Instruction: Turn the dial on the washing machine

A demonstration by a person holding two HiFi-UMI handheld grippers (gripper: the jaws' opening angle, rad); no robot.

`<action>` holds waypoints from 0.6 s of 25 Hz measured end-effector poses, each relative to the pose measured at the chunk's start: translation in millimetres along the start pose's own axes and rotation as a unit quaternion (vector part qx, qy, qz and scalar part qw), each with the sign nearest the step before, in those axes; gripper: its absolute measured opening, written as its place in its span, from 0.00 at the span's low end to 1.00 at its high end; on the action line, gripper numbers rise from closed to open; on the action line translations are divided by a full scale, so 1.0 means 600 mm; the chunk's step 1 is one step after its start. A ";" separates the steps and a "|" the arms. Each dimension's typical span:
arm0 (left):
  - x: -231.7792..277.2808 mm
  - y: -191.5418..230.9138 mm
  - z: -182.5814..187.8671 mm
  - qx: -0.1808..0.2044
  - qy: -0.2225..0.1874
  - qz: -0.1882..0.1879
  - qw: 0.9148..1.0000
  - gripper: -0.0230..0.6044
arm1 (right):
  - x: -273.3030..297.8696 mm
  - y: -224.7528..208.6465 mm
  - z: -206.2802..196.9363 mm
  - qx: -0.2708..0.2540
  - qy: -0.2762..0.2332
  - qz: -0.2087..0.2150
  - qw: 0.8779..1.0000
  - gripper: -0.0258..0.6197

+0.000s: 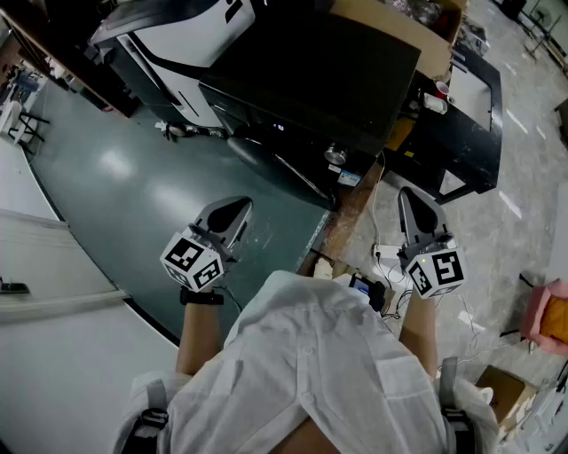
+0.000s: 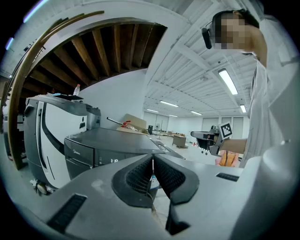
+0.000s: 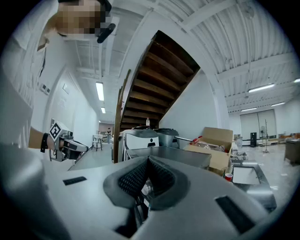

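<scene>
The dark grey washing machine [image 1: 311,71] stands ahead of me, with a round silver dial [image 1: 335,155] on its front panel near the right corner. My left gripper [image 1: 238,206] is held low over the green floor, short of the machine and left of the dial, jaws shut and empty. My right gripper [image 1: 406,193] hangs right of the dial, a little in front of it, also shut with nothing held. In the left gripper view the machine [image 2: 108,145] lies beyond the closed jaws [image 2: 152,158]. The right gripper view shows its grey top [image 3: 176,157] past the closed jaws [image 3: 149,160].
A white washing machine [image 1: 169,44] stands left of the dark one. A cardboard box [image 1: 399,27] and a red cup [image 1: 441,89] sit to the right, by a black stand [image 1: 470,115]. Cables and a power strip [image 1: 382,253] lie on the floor. A wooden staircase [image 3: 159,84] rises behind.
</scene>
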State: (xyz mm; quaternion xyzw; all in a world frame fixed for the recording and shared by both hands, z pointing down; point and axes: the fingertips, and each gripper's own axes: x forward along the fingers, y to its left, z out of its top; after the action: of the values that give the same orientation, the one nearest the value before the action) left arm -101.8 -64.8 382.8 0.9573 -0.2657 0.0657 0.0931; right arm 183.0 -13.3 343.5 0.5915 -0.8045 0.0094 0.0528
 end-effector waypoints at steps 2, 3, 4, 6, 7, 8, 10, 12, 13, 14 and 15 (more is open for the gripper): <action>0.023 0.008 0.011 0.005 -0.002 0.009 1.000 0.06 | 0.016 -0.024 -0.001 0.003 -0.001 0.006 1.000 0.04; 0.034 0.007 0.013 0.004 -0.003 0.010 1.000 0.06 | 0.018 -0.034 -0.005 0.005 0.002 0.010 1.000 0.04; 0.045 0.000 0.010 0.002 -0.002 0.010 1.000 0.06 | 0.014 -0.043 -0.011 0.010 0.008 0.016 1.000 0.04; 0.060 -0.027 -0.005 -0.004 0.005 0.002 1.000 0.06 | -0.001 -0.055 -0.027 0.030 0.016 0.031 0.999 0.04; 0.062 -0.038 -0.013 -0.002 0.012 -0.002 1.000 0.06 | -0.001 -0.058 -0.030 0.043 0.010 0.039 0.998 0.04; 0.059 -0.044 -0.018 0.006 0.020 -0.003 1.000 0.06 | 0.009 -0.060 -0.028 0.054 -0.002 0.047 0.997 0.04; 0.037 -0.043 -0.026 0.023 0.042 0.008 0.999 0.06 | 0.043 -0.059 -0.023 0.063 -0.020 0.061 0.996 0.04; 0.001 -0.035 -0.034 0.025 0.060 0.035 0.997 0.06 | 0.071 -0.050 -0.007 0.062 -0.034 0.077 0.995 0.04; -0.018 -0.030 -0.038 0.018 0.063 0.054 0.996 0.06 | 0.080 -0.042 0.002 0.061 -0.040 0.087 0.994 0.04; -0.036 -0.027 -0.042 0.010 0.062 0.071 0.995 0.06 | 0.085 -0.036 0.008 0.059 -0.043 0.098 0.993 0.04; -0.051 -0.025 -0.046 0.004 0.059 0.087 0.994 0.06 | 0.086 -0.032 0.012 0.055 -0.044 0.106 0.992 0.04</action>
State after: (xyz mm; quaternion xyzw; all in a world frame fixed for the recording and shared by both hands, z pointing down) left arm -121.9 -31.2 402.2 0.9254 -0.3418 0.1306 0.0990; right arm 185.6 -68.8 340.4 0.5044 -0.8627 0.0332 -0.0171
